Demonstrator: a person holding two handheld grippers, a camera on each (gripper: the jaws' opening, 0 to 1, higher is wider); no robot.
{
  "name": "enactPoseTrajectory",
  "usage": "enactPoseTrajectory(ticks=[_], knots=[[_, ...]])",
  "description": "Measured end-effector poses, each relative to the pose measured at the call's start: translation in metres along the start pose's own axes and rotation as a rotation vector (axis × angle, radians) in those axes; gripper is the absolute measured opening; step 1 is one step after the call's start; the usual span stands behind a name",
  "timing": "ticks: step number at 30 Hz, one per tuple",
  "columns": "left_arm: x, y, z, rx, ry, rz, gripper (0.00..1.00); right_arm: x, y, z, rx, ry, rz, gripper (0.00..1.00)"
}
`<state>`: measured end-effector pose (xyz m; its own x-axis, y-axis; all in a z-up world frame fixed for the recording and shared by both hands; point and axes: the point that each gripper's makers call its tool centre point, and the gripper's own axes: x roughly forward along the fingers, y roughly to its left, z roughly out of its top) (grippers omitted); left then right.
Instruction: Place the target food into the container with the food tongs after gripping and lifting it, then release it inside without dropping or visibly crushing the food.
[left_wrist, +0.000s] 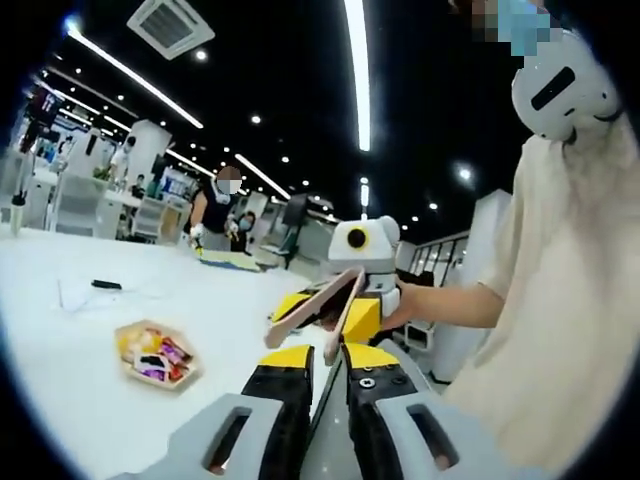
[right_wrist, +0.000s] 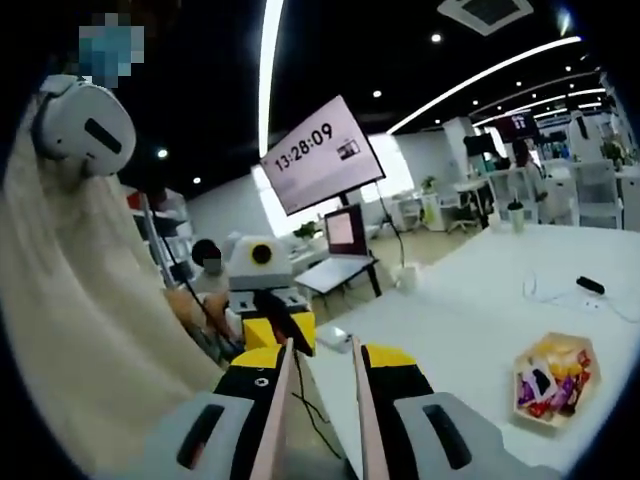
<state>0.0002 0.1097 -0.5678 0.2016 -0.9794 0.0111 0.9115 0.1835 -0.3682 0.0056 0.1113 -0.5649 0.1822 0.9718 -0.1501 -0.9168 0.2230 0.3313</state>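
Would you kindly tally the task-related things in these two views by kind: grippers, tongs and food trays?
Grippers: 2, the left gripper and the right gripper
Food tongs: 1, the wooden tongs between the right gripper's jaws
Hexagonal trays: 1, the tray of wrapped sweets on the white table
Total: 4

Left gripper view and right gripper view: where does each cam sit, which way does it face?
Left gripper view: rides the left gripper, faces the right gripper holding the tongs; the person's forearm and pale shirt at right.
Right gripper view: rides the right gripper, tong arms between its jaws, faces the left gripper; pale shirt at left.
Shared: white table, hexagonal tray of wrapped snacks.
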Motion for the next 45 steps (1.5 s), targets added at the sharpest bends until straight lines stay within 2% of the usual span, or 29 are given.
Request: enactPoseTrajectory(ticks=[8, 10, 15, 25, 37, 45], knots=[[0.0, -0.007, 0.0, -0.005, -0.003, -0.029, 0.04, -0.001, 0.005, 0.0, 0.021, -0.01, 0.027, 0.3], [0.001, -0.011, 0.002, -0.006, -0.006, -0.043, 0.04, -0.003, 0.009, 0.001, 0.06, -0.036, 0.057, 0.3], [0.003, -0.014, 0.004, 0.004, -0.005, -0.055, 0.03, -0.006, 0.009, 0.002, 0.079, -0.056, 0.057, 0.3], [0.005, -0.017, 0.004, 0.002, -0.01, -0.067, 0.02, -0.009, 0.01, 0.001, 0.094, -0.048, 0.063, 0.3], [-0.005, -0.016, 0.003, -0.006, 0.003, -0.06, 0.0, -0.014, 0.008, -0.002, 0.093, -0.034, 0.052, 0.31], [-0.016, -0.013, 0.0, -0.015, 0.009, -0.042, 0.0, -0.02, 0.006, -0.008, 0.076, 0.025, 0.048, 0.29]])
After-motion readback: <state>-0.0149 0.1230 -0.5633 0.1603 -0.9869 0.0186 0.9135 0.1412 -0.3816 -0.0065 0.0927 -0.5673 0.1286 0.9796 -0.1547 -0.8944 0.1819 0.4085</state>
